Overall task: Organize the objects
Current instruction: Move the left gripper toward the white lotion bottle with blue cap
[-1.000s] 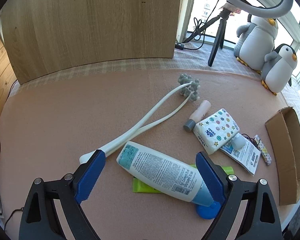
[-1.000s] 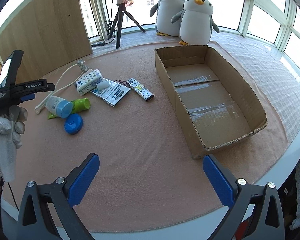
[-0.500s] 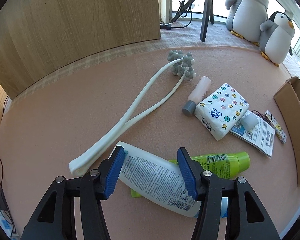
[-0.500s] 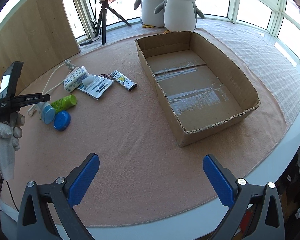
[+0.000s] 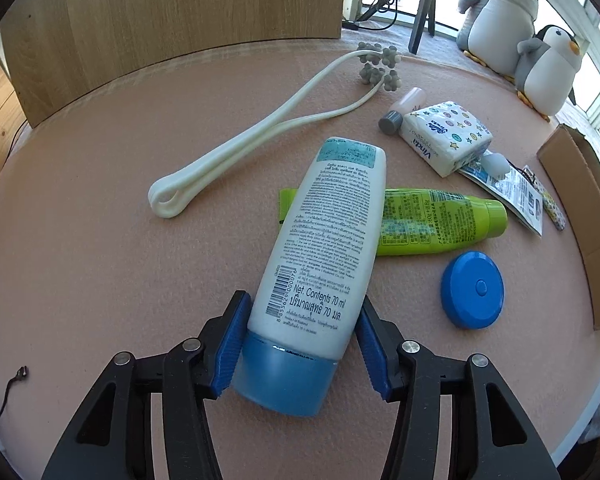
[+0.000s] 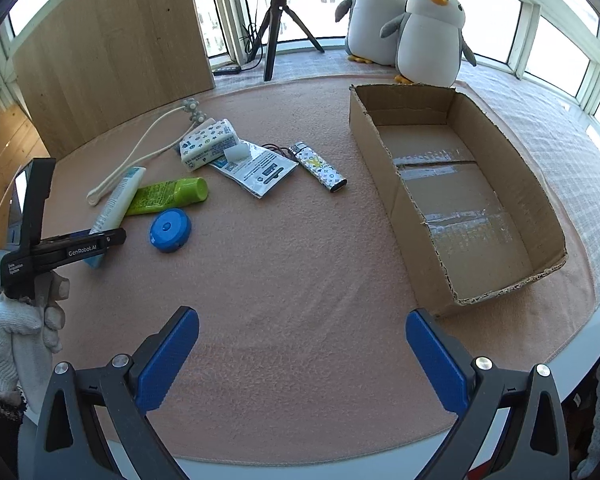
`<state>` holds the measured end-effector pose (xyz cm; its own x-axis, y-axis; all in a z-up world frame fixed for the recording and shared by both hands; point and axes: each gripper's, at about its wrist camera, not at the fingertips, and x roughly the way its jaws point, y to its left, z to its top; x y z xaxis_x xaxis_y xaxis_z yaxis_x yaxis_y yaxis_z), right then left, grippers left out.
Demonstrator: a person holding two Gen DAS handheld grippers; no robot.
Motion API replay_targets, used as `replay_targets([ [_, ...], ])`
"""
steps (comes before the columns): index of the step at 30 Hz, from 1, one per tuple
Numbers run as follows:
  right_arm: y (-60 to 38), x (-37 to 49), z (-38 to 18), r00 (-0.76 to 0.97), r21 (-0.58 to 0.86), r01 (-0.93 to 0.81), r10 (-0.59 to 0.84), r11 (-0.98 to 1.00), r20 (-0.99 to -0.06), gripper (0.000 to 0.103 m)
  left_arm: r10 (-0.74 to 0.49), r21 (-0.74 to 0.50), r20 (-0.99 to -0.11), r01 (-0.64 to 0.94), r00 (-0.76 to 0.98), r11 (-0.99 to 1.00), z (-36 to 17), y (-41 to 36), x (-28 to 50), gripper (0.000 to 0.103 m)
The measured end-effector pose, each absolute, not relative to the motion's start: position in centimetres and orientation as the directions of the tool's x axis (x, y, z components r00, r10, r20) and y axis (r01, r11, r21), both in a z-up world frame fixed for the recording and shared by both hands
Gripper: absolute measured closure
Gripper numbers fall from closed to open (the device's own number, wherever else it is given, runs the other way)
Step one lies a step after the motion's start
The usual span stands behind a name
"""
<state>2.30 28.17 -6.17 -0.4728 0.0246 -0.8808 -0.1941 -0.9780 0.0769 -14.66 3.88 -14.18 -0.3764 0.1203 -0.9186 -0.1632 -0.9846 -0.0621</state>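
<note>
Left gripper (image 5: 300, 344) clamps light, squashy white plastic tube with blue cap (image 5: 324, 248) at its stiffer cap end, 6 o'clock; right gripper (image 6: 300, 364) gapes empty.

A white tube (image 5: 328, 232) with a blue cap lies on the tabletop, its cap end clamped between the left tool's (image 5: 300, 344) pads, its body across a green tube (image 5: 440, 220). Just beside them lies a round blue tin (image 5: 472, 289). Near the tabletop's right edge stands an open cardboard box (image 6: 396, 184), with nothing in it.
</note>
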Motion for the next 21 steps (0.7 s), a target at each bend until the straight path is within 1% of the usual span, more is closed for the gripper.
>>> replay_targets([
  [2,27.6,2.1,-6.1,-0.475,0.076,-0.176,0.016,-0.982,-0.880,0.001,0.126,-0.068,-0.917,-0.164,-0.378,-0.984,-14.1,3.8,-14.1,0.051],
  [4,27.1,2.0,-6.0,-0.477,0.074,-0.160,0.012,-0.984,-0.879,0.001,0.133,-0.076,-0.917,-0.161,-0.376,-0.984,-14.0,3.5,-13.5,0.052],
  [11,26.7,1.7,-6.2,-0.479,0.081,-0.150,0.001,-0.985,-0.878,0.001,0.172,-0.122,-0.918,-0.159,-0.357,-0.980,-13.9,3.9,-10.0,0.052],
  [14,26.4,1.4,-6.3,-0.478,0.084,-0.144,-0.005,-0.986,-0.878,0.001,0.217,-0.167,-0.914,-0.171,-0.342,-0.971,-13.7,4.8,-7.7,0.052],
  [17,26.0,1.1,-6.4,-0.482,0.098,-0.129,-0.024,-0.987,-0.876,0.001,0.238,-0.184,-0.914,-0.188,-0.329,-0.965,-13.5,5.7,-5.7,0.052],
  [21,25.1,0.5,-6.2,-0.511,0.101,-0.090,-0.041,-0.991,-0.859,0.001,0.271,-0.232,-0.906,-0.153,-0.326,-0.960,-12.6,4.9,-4.9,0.051],
])
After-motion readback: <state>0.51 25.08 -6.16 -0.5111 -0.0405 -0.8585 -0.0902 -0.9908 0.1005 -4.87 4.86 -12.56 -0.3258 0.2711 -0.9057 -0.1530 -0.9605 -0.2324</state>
